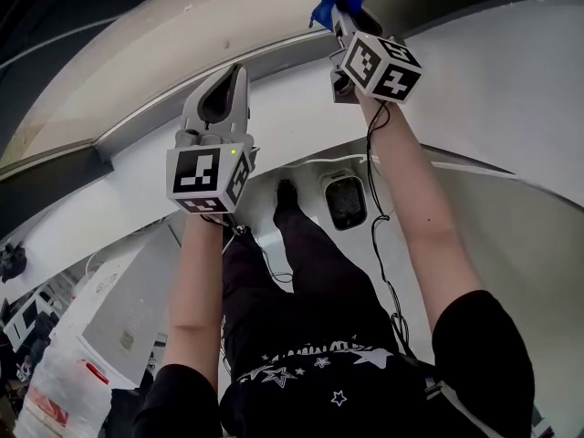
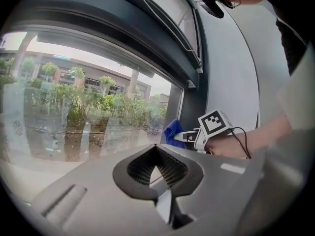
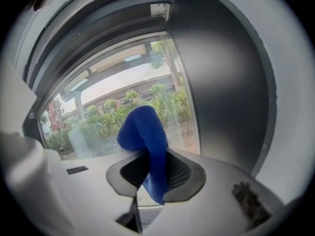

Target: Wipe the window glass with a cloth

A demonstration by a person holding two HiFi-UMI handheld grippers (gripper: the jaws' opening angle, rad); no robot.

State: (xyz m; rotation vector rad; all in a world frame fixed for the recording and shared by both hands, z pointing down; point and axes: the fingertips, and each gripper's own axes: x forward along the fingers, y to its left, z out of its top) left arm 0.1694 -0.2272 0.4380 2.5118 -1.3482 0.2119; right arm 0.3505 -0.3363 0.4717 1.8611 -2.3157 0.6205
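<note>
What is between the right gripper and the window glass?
The blue cloth, clamped by the right gripper, stands before the window glass; the right gripper view shows it.

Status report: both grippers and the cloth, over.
Right gripper shut on blue fabric cloth, by clear window glass. Left gripper shut, empty. Nothing in the way.

No legible text anywhere, white lettering on black shirt [image 1: 310, 322] at lower centre cut off, red sign [image 3: 51, 113] beyond window glass [image 3: 125, 95] at left blurred.
</note>
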